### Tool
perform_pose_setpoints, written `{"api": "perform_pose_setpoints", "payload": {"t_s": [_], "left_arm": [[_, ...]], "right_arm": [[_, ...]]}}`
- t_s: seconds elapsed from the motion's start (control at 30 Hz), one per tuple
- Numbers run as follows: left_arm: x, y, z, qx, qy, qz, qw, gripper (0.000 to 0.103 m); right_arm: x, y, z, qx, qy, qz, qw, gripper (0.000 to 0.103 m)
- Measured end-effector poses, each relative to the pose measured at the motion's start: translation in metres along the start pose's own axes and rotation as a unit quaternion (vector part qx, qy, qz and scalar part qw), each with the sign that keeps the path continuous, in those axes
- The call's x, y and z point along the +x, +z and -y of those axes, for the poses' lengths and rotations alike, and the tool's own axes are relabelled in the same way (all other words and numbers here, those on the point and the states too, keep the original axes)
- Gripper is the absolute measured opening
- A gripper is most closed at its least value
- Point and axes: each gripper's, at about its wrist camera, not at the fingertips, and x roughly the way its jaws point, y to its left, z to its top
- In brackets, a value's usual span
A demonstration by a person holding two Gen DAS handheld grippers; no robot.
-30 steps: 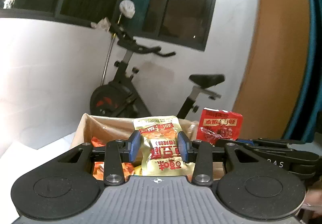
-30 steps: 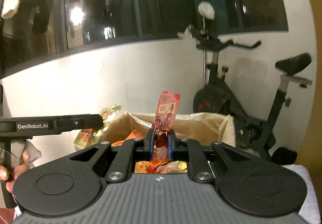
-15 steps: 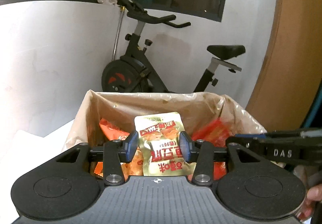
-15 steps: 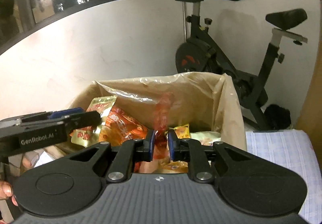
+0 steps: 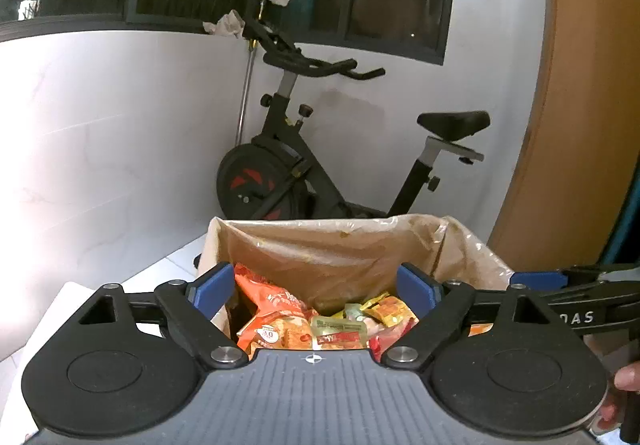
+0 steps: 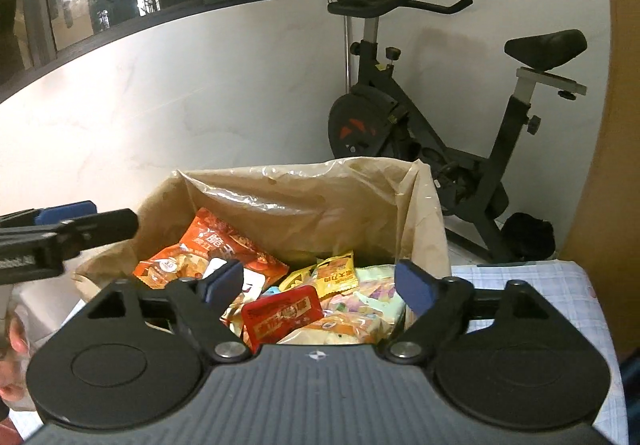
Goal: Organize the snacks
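A box lined with a tan plastic bag (image 5: 340, 249) (image 6: 304, 201) holds several snack packets. My left gripper (image 5: 316, 285) hovers over its near edge, jaws opening wide, nothing between the blue pads (image 5: 212, 285). Below it lie an orange chip bag (image 5: 280, 309) and the gold packet (image 5: 338, 333). My right gripper (image 6: 320, 283) also hangs over the box with its jaws opening and nothing held. The red packet (image 6: 282, 315) lies on the pile beneath it, beside the orange bag (image 6: 212, 249) and a yellow packet (image 6: 336, 271).
An exercise bike (image 5: 312, 173) (image 6: 432, 125) stands behind the box against the white wall. A checked cloth (image 6: 532, 285) covers the table to the right. The other gripper's fingers (image 5: 560, 285) (image 6: 68, 233) reach in from the side in each view. A hand (image 5: 624, 381) shows low right.
Both grippers opened wide. The gold packet left the left jaws and the red packet left the right jaws; both now lie in the box. Both cameras tilted down toward the box.
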Motion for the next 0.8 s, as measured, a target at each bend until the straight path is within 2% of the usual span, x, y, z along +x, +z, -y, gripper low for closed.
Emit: {"api": "perform_pose_setpoints", "payload": {"t_s": [0.1, 0.23, 0.47, 0.8], "left_arm": [[-0.013, 0.002, 0.002, 0.007, 0.005, 0.003, 1.0000, 0.094], [-0.030, 0.004, 0.006, 0.020, 0.017, 0.013, 0.9996, 0.095], [-0.054, 0.008, 0.006, 0.008, 0.027, 0.024, 0.9993, 0.095], [-0.102, 0.018, 0.021, 0.033, 0.084, 0.065, 0.9938, 0.095]], "right_arm": [[-0.008, 0.001, -0.003, -0.005, -0.010, 0.002, 1.000, 0.097], [-0.023, -0.001, -0.009, -0.015, -0.017, 0.021, 1.000, 0.103], [-0.052, -0.003, -0.020, -0.021, -0.018, 0.050, 0.998, 0.103], [-0.104, -0.008, -0.044, -0.042, -0.029, 0.097, 0.994, 0.103]]}}
